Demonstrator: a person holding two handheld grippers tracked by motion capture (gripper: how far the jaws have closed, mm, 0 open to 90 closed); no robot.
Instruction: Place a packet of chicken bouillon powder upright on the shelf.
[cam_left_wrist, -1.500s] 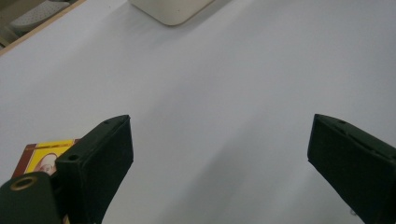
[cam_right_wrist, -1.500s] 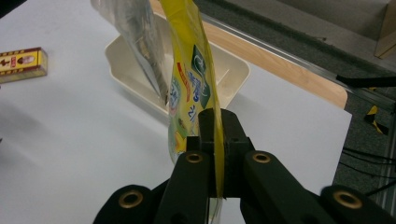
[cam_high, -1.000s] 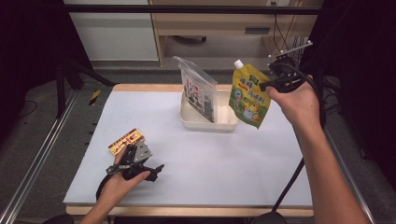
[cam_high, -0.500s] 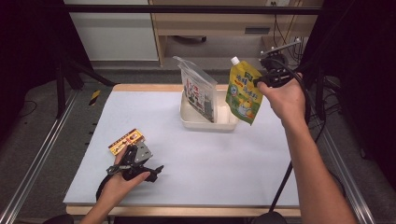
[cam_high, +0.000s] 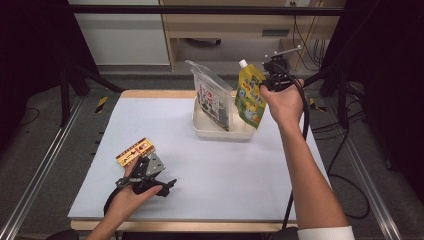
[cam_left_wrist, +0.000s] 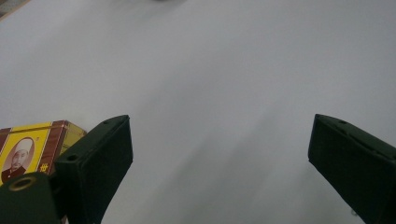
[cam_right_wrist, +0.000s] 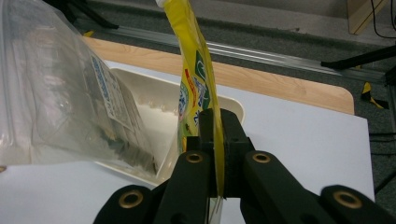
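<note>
The tray (cam_high: 210, 131) sits at the back of the table (cam_high: 250, 180). A bag (cam_high: 212, 95) stands in it. The box (cam_high: 135, 151) lies front left.

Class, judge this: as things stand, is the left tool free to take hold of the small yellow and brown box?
Probably yes. The left tool rests open on the table with the box right beside it, nothing between them.

The glossy yellow-green plastic spout pouch (cam_high: 250, 96) is catching light along its smooth film, pinched between matt black plastic jaws. The clear crinkly plastic bag (cam_high: 212, 95) is gleaming inside the matt cream plastic tray (cam_high: 220, 133). The smooth matt white counter (cam_high: 230, 170) is showing a pale wooden edge. The yellow-and-brown printed cardboard box (cam_high: 135, 151) is looking slightly shiny.
</note>
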